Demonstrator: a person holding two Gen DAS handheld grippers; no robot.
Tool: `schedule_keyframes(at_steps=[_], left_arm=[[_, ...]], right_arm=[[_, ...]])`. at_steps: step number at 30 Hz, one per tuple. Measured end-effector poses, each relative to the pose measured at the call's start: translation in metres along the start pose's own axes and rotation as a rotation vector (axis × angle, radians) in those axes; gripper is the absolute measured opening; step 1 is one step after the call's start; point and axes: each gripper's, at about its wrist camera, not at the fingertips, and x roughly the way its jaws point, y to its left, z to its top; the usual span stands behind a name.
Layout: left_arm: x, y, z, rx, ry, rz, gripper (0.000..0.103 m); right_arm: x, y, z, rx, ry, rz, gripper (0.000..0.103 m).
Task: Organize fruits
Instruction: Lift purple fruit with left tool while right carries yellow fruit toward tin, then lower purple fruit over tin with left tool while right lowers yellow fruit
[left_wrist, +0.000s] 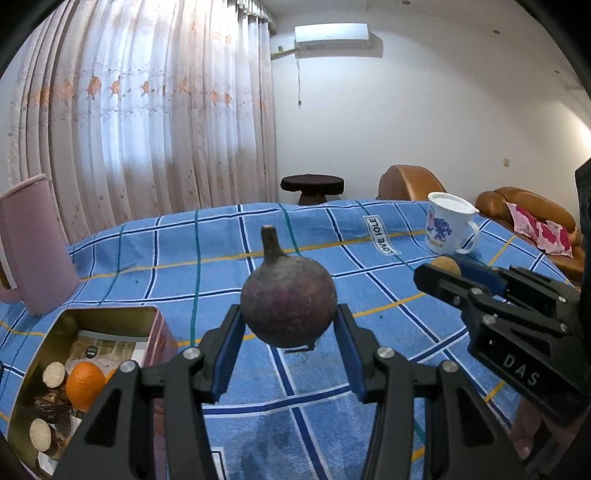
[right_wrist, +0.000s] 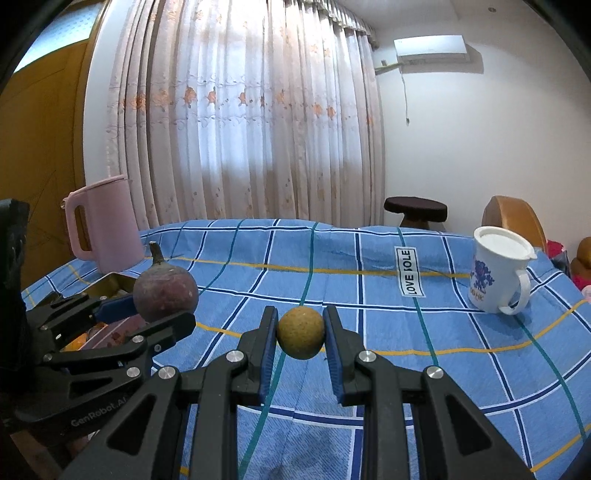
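Spread over the bench (left_wrist: 369, 406), a blue checked cloth with a sewn tag (right_wrist: 410, 272) reading "LOVE SOLE". At the left edge, a pink jug (right_wrist: 107, 225) with handle. Just before it, an open gold-lined tin (left_wrist: 110, 315), inside shown only by the left view: an orange (left_wrist: 85, 386), brown cut-ended pieces, printed paper. Far right, a white mug (right_wrist: 496, 273) with blue print, lettering too small to read. Raised above the cloth, left tongs (left_wrist: 290, 319), narrowed onto a dark purple mangosteen (left_wrist: 290, 308), stem up, pads pressed on both flanks. Beside them, right tongs (right_wrist: 301, 328), drawn close and clamped on a small tan round fruit (right_wrist: 301, 332), tilted slightly downward. On the left tongs' side, seen from the right view only, "GenRobot.AI"; on the right tongs' side, seen from the left view only, "DAS". At the lower right of the left view, a blurred bit of a person's fingers (left_wrist: 522, 443).
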Motion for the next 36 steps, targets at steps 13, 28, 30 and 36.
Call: schedule_keyframes(at_steps=[13,28,30,36], left_arm=[[-0.011,0.004,0.000,-0.002,-0.042,0.026,0.051],[-0.040,0.038,0.003,-0.022,-0.037,0.035,0.051],[-0.046,0.050,0.002,-0.031,-0.032,0.049,0.051],[-0.064,0.090,-0.005,-0.057,-0.017,0.119,0.051]], right_arm=[[-0.013,0.007,-0.001,-0.036,-0.065,-0.008,0.027],[-0.010,0.051,0.007,-0.076,-0.016,0.095,0.027],[-0.010,0.064,0.011,-0.080,-0.012,0.138,0.027],[-0.006,0.114,0.020,-0.136,-0.010,0.242,0.027]])
